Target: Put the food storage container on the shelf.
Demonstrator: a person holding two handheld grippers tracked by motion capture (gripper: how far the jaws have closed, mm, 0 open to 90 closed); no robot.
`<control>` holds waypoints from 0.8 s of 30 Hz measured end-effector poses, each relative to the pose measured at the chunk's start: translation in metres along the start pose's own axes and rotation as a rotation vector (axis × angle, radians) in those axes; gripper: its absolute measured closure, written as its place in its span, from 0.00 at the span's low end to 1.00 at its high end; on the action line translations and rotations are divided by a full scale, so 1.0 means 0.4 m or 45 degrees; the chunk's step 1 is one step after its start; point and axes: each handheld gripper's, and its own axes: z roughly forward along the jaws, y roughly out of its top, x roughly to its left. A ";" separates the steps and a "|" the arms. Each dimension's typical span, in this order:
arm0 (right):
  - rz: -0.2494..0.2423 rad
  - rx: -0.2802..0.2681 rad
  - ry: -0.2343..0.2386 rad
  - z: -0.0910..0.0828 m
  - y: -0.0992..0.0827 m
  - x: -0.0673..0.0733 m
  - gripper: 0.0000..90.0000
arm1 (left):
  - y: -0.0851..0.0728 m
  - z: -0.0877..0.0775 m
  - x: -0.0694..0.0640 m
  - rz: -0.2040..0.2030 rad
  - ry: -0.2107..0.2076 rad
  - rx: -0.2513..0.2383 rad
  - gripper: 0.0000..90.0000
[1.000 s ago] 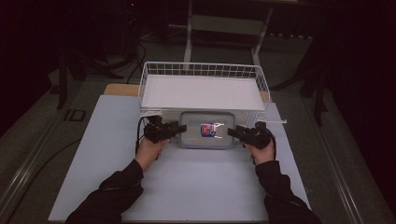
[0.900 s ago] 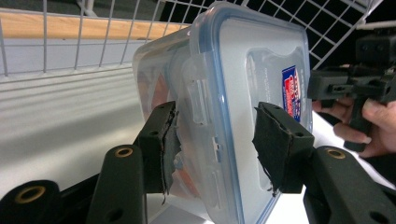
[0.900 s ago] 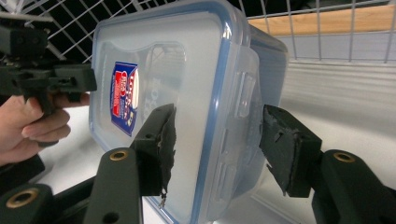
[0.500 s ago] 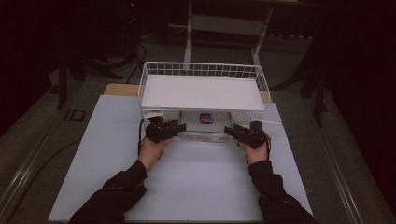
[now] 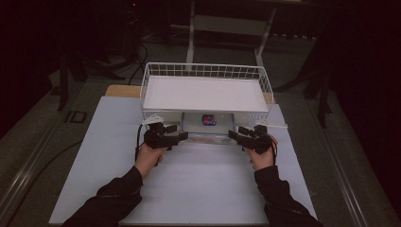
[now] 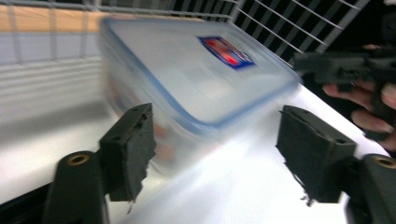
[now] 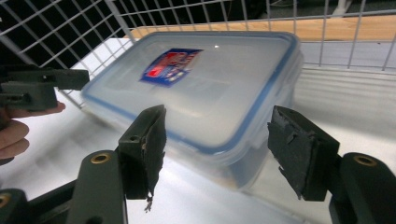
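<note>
Container: we see the clear plastic container (image 5: 206, 126) with its blue-rimmed lid and red-and-blue label lying on the white table (image 5: 189, 184), partly under the white wire basket (image 5: 206, 71).
Left gripper (image 5: 182, 136): we see its jaws apart, just been opening, a corner of the container between them unpressed.
Right gripper (image 5: 232, 134): we see its jaws apart, just been opening, the opposite corner between them, untouched.

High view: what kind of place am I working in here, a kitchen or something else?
Probably a lab or recording workspace, not a kitchen. A white table stands on a dark floor with loose cables and metal stand legs behind it; a white wire rack shelters a clear lidded container.
</note>
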 end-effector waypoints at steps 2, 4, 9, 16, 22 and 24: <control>-0.005 -0.015 0.012 -0.013 -0.005 0.014 0.40 | -0.008 -0.015 -0.012 0.025 -0.033 -0.003 0.25; -0.008 -0.006 0.039 -0.022 -0.011 0.029 0.40 | -0.015 -0.030 -0.028 0.026 -0.079 -0.002 0.20; -0.049 0.022 0.078 -0.026 -0.030 0.077 0.40 | -0.035 -0.080 -0.075 0.060 -0.153 0.033 0.00; -0.113 0.107 0.050 0.013 -0.049 0.105 0.53 | -0.064 -0.139 -0.111 0.142 -0.131 0.030 0.00; -0.163 0.219 0.026 0.072 -0.062 0.133 0.88 | -0.087 -0.166 -0.094 0.113 -0.090 -0.013 0.00; -0.156 0.239 0.017 0.092 -0.065 0.133 0.98 | -0.088 -0.166 -0.091 0.126 -0.081 -0.008 0.00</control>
